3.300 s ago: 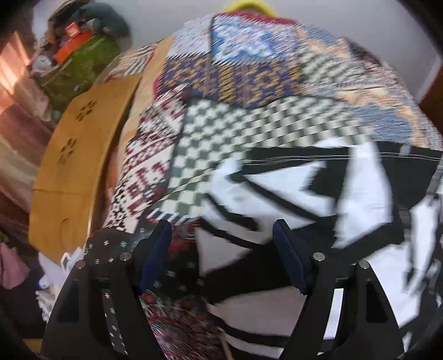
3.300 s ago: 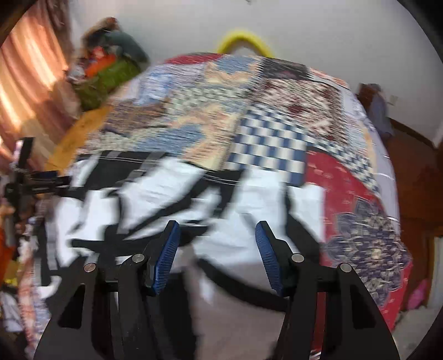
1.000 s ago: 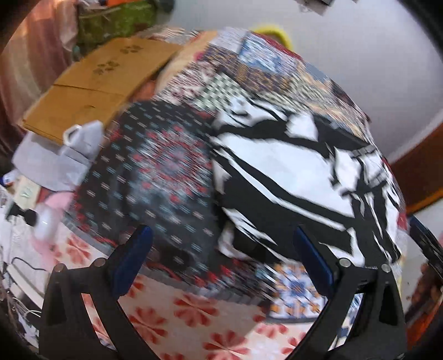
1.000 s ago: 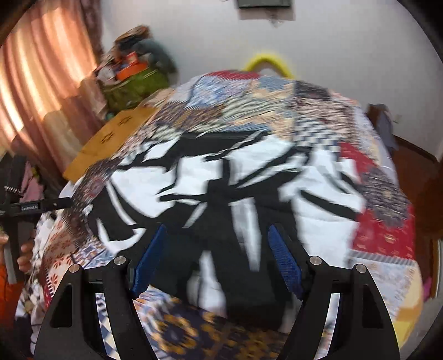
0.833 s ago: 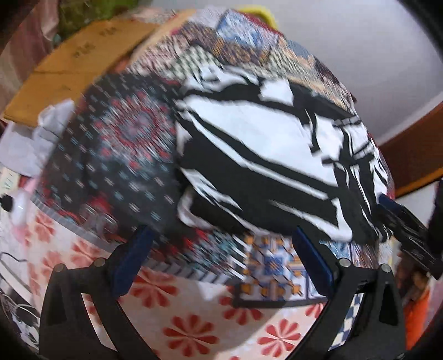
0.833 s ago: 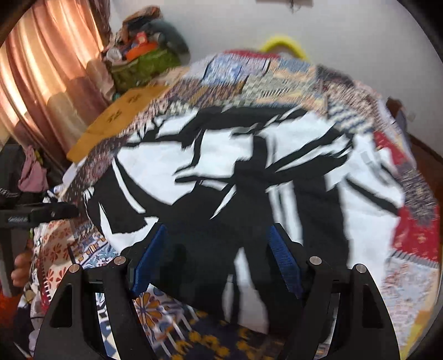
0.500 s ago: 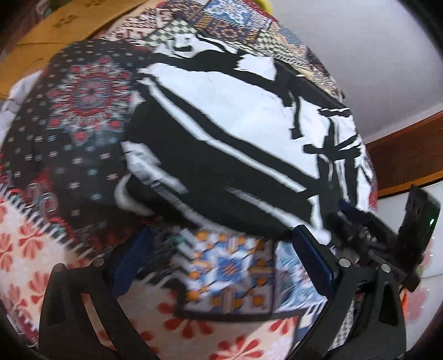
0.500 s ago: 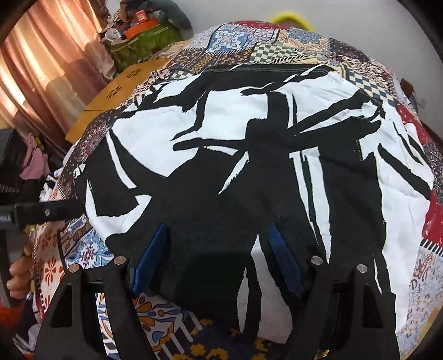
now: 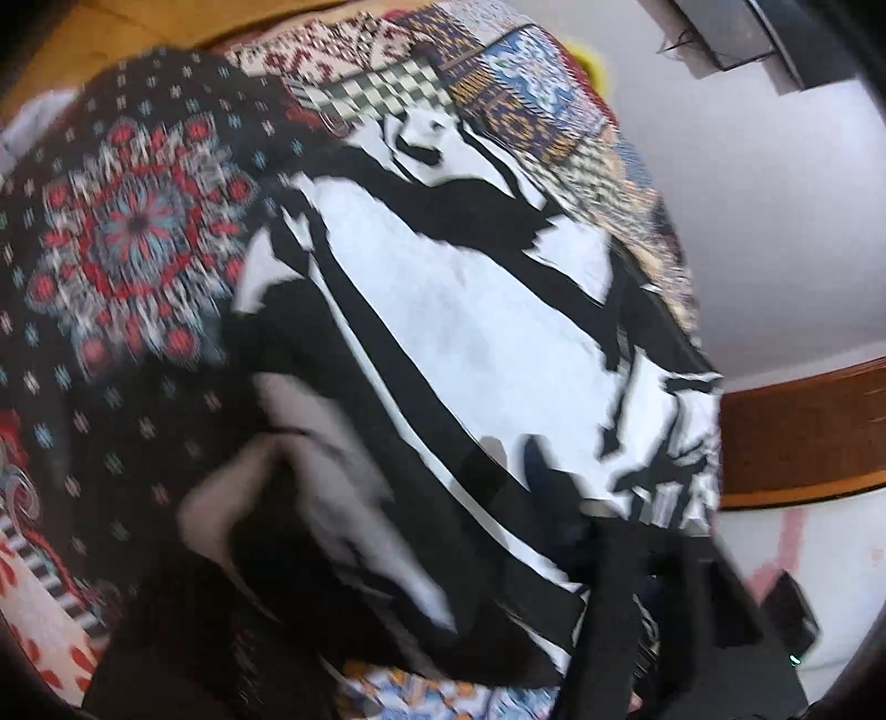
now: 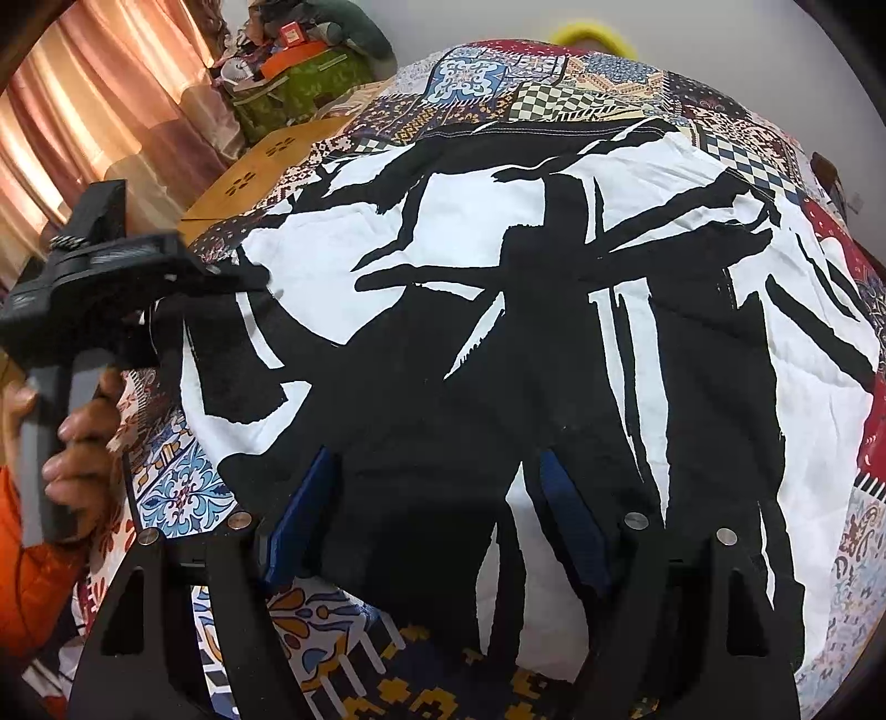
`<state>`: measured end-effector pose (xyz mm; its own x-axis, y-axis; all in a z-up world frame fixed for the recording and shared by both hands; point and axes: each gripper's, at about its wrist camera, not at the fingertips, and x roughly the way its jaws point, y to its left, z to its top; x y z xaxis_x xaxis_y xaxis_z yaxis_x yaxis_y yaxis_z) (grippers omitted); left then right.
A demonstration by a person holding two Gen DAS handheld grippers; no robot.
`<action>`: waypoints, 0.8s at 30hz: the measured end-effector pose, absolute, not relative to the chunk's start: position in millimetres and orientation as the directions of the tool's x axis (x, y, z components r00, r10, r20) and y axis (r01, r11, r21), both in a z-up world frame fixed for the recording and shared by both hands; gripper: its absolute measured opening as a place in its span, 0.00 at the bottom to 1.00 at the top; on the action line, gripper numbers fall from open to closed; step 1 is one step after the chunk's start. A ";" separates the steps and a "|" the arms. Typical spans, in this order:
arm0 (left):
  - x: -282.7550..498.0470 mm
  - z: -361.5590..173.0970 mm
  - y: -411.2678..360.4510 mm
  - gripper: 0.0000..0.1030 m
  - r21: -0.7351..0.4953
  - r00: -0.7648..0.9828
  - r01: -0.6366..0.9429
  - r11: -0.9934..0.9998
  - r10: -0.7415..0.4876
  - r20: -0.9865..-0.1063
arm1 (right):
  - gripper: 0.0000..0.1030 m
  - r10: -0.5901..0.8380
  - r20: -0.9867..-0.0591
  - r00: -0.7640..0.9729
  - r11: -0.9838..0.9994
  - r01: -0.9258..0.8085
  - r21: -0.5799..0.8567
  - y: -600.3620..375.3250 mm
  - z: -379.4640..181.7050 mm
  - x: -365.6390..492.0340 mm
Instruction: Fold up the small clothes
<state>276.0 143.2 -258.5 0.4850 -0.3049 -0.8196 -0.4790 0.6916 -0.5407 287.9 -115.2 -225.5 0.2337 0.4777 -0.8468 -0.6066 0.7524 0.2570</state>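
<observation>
A black-and-white patterned garment (image 10: 443, 266) lies spread flat on a patchwork bedspread (image 10: 470, 77). My right gripper (image 10: 437, 515) stands open over its near hem, blue pads apart with dark cloth lying between them. My left gripper (image 10: 243, 279), held by a hand (image 10: 83, 437), sits at the garment's left edge, and its jaws are closing with the cloth's edge between them. In the blurred left wrist view the garment (image 9: 470, 310) bunches up close to the camera and hides my left fingers. The bedspread (image 9: 127, 232) shows to its left.
A wooden board (image 10: 260, 160) lies beside the bed at the back left, with a pile of bags (image 10: 310, 66) and pink curtains (image 10: 83, 111) beyond. A yellow ring (image 10: 587, 30) shows past the far edge. Wooden furniture (image 9: 803, 437) stands at the right.
My left gripper dropped and rolled onto the garment's left edge, and its jaws came together on bunched cloth. My right gripper sank closer to the near hem and stayed open.
</observation>
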 end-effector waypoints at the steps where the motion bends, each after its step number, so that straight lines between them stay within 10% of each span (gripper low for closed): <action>1: 279.5 -258.3 140.8 0.18 -0.503 0.471 -0.480 0.718 -0.272 -0.839 | 0.73 0.484 -0.844 0.231 0.751 -0.604 0.265 -116.7 -223.9 287.6; 9: 269.1 -209.4 130.5 0.12 -0.266 0.539 -0.387 0.883 -0.017 -0.842 | 0.70 0.463 -0.806 0.368 0.840 -0.473 0.267 -180.7 -199.6 290.9; 16: 269.1 -122.7 93.1 0.11 0.046 0.694 -0.353 0.934 0.295 -0.656 | 0.70 0.379 -0.854 0.356 0.875 -0.437 0.207 -218.5 -217.6 285.9; 24: 288.7 -60.4 -14.9 0.09 0.039 0.838 -0.040 0.998 0.055 -0.543 | 0.70 0.397 -0.850 0.346 0.871 -0.435 0.229 -221.6 -227.4 274.0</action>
